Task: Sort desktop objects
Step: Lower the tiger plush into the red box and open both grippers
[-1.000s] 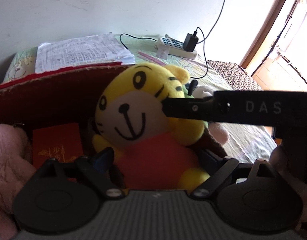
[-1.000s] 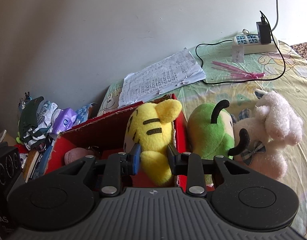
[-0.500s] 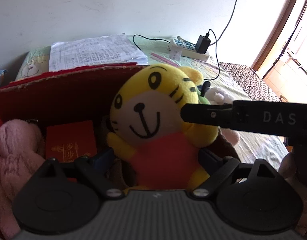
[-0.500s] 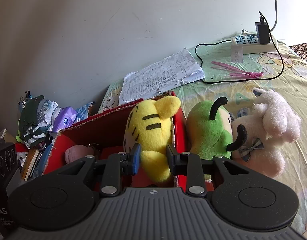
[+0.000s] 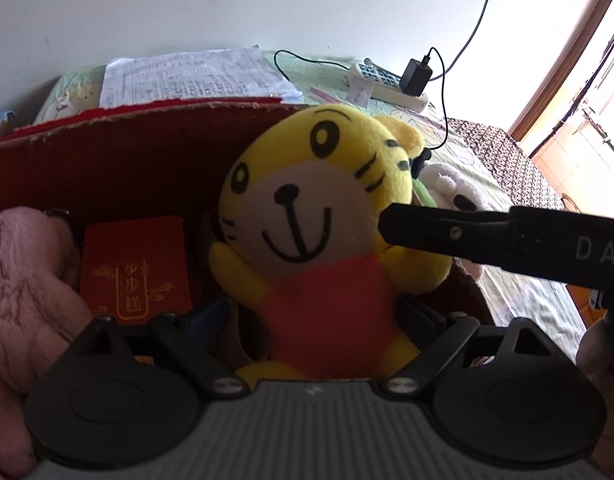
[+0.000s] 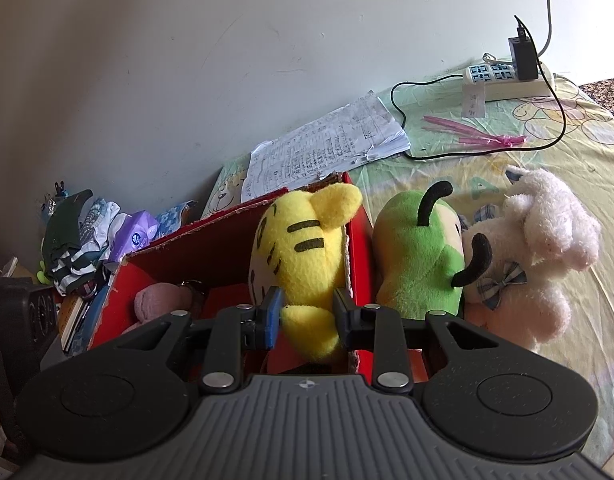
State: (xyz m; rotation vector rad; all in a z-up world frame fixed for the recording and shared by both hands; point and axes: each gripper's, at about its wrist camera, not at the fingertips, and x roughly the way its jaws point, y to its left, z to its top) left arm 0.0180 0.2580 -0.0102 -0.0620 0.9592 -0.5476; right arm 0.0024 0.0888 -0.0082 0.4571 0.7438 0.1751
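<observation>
Our right gripper (image 6: 305,314) pinches the tiger toy (image 6: 303,248) by its soft, light side; our left gripper (image 5: 313,320) gapes around its squashy body.

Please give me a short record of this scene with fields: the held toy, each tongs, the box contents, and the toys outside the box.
held toy: yellow tiger plush, in the red box
right tongs: shut on tiger plush
left tongs: open, around the tiger's body
box contents: pink plush, red envelope
outside box: green plush, white plush
</observation>
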